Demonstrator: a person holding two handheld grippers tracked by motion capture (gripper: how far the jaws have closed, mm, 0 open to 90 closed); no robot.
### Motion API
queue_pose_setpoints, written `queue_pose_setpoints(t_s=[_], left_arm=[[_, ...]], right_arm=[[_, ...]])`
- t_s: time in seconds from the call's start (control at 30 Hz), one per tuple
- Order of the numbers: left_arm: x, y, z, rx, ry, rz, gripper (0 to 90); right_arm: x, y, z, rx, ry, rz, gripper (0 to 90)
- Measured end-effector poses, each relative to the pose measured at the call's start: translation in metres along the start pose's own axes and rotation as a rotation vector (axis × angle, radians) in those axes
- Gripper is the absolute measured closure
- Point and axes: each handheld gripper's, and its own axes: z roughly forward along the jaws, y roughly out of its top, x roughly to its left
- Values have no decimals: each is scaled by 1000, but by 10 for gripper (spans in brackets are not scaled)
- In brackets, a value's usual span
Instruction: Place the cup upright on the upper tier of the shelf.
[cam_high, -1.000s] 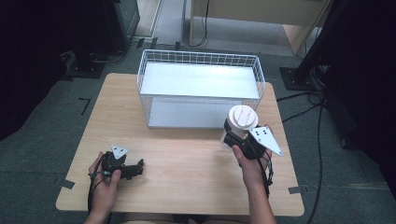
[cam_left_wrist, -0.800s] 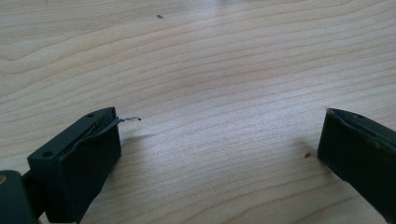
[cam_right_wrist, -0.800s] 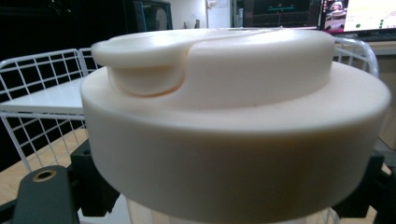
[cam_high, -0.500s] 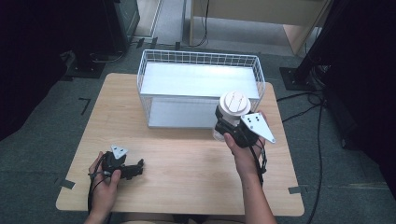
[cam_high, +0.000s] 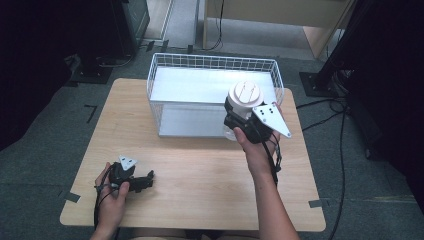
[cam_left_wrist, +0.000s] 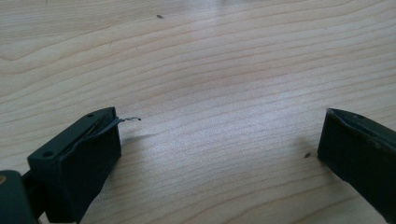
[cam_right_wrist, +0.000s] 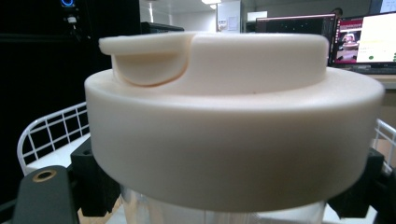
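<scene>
The right gripper (cam_high: 235, 119) is gripping a clear cup (cam_high: 231, 132) with a cream lid (cam_high: 245, 93), its jaws pressing on the cup's sides just under the lid. The person's right hand (cam_high: 256, 145) is holding it upright in the air over the near right part of a white wire basket (cam_high: 200, 62), at the basket's front edge. In the right gripper view the lid (cam_right_wrist: 233, 126) is looming close between the two black jaws, and the basket's wire rim (cam_right_wrist: 44, 123) is showing behind it at the left.

The left gripper (cam_high: 145, 181) is lying low on the wooden table (cam_high: 200, 170) near its front left corner, held by the left hand (cam_high: 112, 192). In the left gripper view its jaws are standing wide apart with nothing between them, just above the bare wood (cam_left_wrist: 210, 84).
</scene>
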Motion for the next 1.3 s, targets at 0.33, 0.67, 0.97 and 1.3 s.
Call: queue_pose_setpoints(t_s=[0.33, 0.67, 0.97, 1.3], left_arm=[[0, 0, 0, -2, -3, -6, 0], [1, 0, 0, -3, -6, -8, 0], [1, 0, 0, -5, -8, -11, 0], [1, -1, -1, -2, -9, -5, 0]], right_arm=[[9, 24, 22, -25, 5, -4, 159], [20, 45, 48, -36, 13, -11, 159], [25, 55, 83, -13, -10, -18, 159], [29, 49, 120, 28, -55, -24, 159]])
